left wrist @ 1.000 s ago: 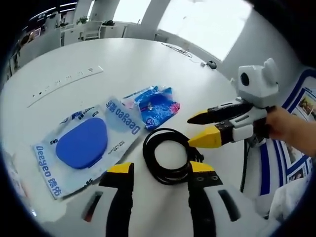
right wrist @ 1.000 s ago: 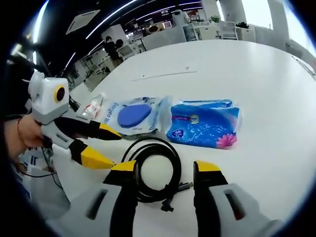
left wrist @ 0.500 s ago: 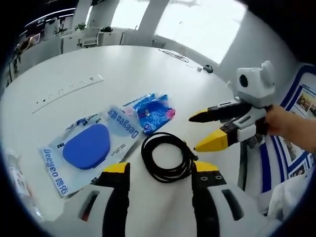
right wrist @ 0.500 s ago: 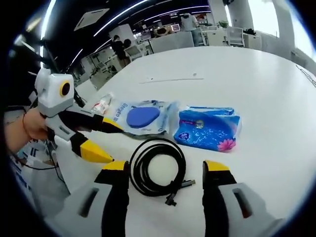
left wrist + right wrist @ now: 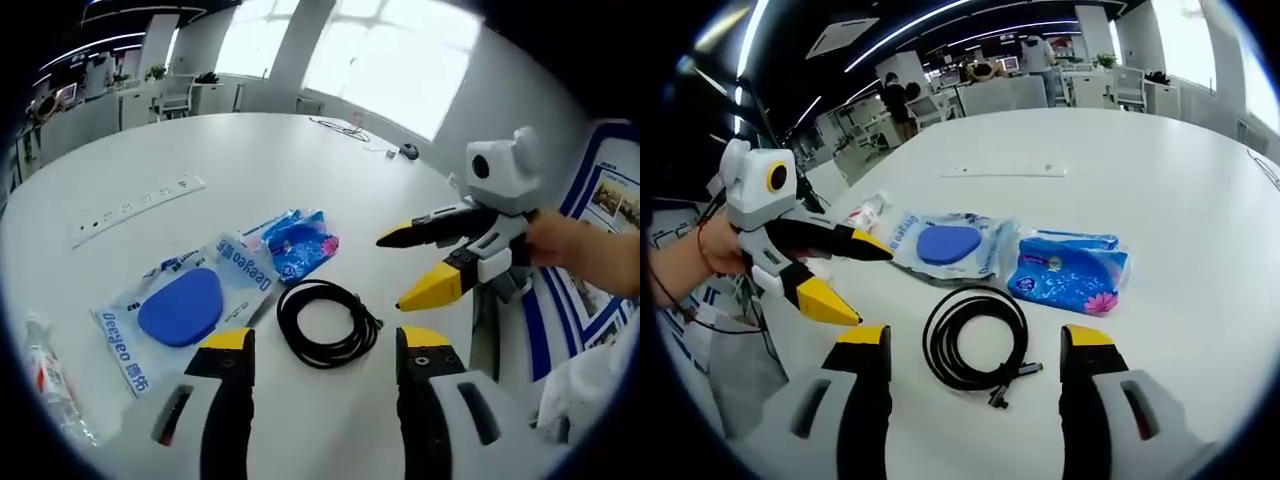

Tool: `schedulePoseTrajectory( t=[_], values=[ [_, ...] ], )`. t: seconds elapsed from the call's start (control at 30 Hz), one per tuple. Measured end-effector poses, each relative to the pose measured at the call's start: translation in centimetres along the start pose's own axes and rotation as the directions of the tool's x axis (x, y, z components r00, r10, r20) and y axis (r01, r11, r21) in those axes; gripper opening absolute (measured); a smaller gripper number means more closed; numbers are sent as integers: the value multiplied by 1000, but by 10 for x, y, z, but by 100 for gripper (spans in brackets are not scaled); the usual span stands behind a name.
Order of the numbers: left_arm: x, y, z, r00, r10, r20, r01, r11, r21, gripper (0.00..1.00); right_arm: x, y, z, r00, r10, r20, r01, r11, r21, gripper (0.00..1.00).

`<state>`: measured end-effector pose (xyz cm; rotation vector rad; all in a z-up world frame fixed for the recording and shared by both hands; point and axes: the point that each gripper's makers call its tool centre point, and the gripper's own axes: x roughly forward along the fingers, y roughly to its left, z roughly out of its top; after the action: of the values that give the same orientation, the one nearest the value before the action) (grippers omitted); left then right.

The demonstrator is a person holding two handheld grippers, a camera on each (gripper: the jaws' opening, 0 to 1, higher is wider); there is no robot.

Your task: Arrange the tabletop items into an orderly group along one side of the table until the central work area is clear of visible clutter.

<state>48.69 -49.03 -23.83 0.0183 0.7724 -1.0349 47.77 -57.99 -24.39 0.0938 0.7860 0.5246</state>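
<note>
Cable [image 5: 975, 342] lies coiled flat, plug end toward right tool [image 5: 977, 345]; both tools' jaws apart.

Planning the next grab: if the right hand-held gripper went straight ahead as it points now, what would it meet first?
Most likely the coiled black cable, lying on the white table directly between the right hand-held gripper's open jaws; depth is hard to judge.

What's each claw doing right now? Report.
Left claw: open, holding nothing.
Right claw: open, holding nothing.
</note>
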Motion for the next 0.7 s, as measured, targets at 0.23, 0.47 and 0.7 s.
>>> schedulePoseTrajectory(
  t=[0.23, 0.47, 0.7],
  values=[
    [-16, -11, 8, 999, -22, 42, 21, 1000, 22, 63, -9, 11, 8, 1000, 15, 20, -14, 1000, -28, 70],
    [-31, -16, 13, 997, -29, 68, 26, 999, 43, 66, -16, 21, 12, 999, 21, 28, -20, 999, -49, 71],
    [-53, -13, 15, 996, -12, 87, 7, 999, 49, 68, -25, 34, 16, 999, 27, 38, -25, 997, -67, 71]
  ],
)
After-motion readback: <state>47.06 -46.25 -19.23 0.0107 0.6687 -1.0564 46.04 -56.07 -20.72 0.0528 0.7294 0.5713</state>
